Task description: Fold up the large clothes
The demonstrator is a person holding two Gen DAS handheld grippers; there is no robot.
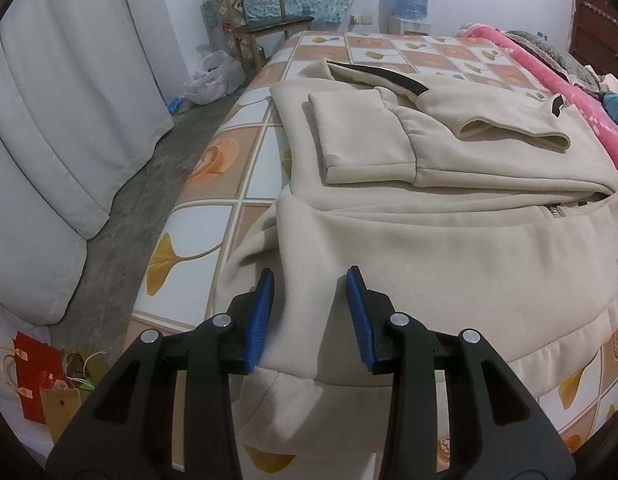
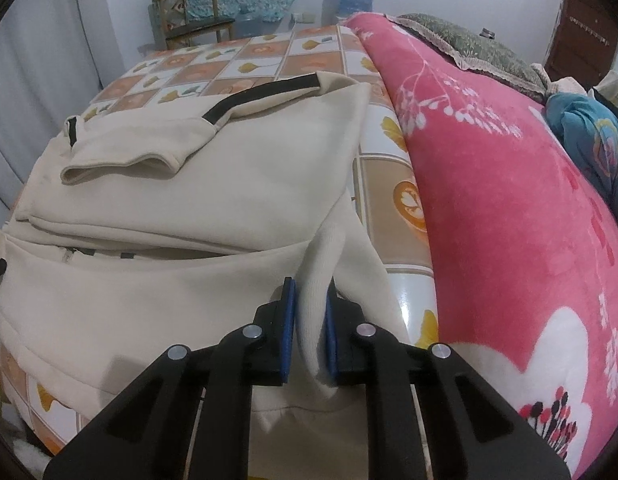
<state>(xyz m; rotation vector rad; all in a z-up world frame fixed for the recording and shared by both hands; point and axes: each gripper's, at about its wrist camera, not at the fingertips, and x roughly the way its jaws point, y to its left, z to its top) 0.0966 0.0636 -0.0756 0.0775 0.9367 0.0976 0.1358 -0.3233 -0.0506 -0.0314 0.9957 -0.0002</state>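
Right gripper (image 2: 311, 332) pinches near hem corner of cream sweatshirt (image 2: 189, 280). Left gripper (image 1: 309, 316) straddles other corner, pads apart, nothing clamped. Farther: sleeves (image 1: 361, 140) already folded in; sweatshirt on bed (image 1: 213, 224). Bottom-up fold remains.

Left gripper (image 1: 310, 316) sits with its blue pads apart over the hem of the cream hoodie (image 1: 449, 216), sleeves folded in, on the tiled bed (image 1: 213, 224).
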